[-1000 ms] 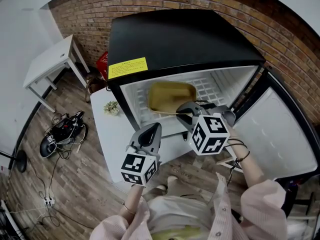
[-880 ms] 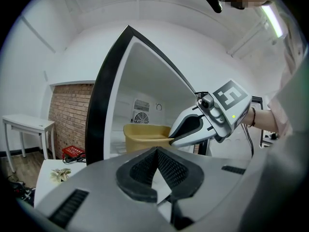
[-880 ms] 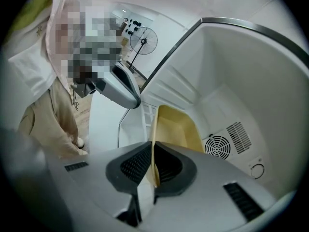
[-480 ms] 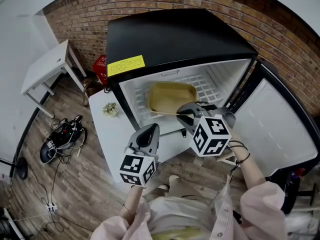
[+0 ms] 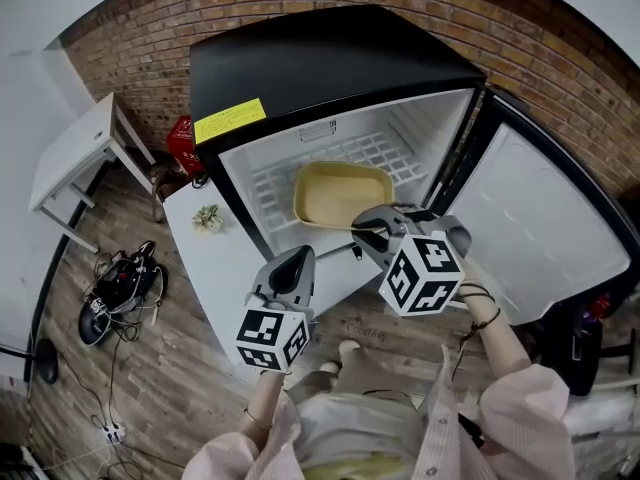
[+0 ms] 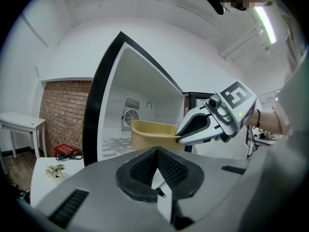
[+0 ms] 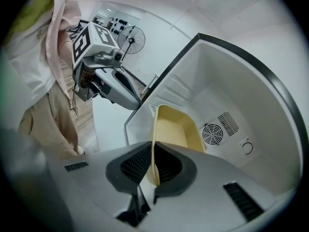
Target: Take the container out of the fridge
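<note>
Two grippers are hanging in front of an open black fridge (image 5: pixel 330 58). Far left, a white side table (image 5: pixel 70 153) is standing near the brick wall, and a dark tangle of cables (image 5: pixel 120 288) is lying on the wood floor below it. Beside the fridge, a low white table (image 5: pixel 215 268) is carrying a small plant (image 5: pixel 207 218). The left gripper (image 5: pixel 297 256) is hovering just before the fridge's lower edge, its jaws pressing together with nothing between them. Inside the fridge, the yellow container (image 5: pixel 340 193) is sitting over the white wire shelf (image 5: pixel 270 183), its near rim reaching toward the opening. The right gripper (image 5: pixel 362 230) is clamping that near rim, pinching the thin wall between its pads. At right, the fridge door (image 5: pixel 550 228) is standing swung wide.
</note>
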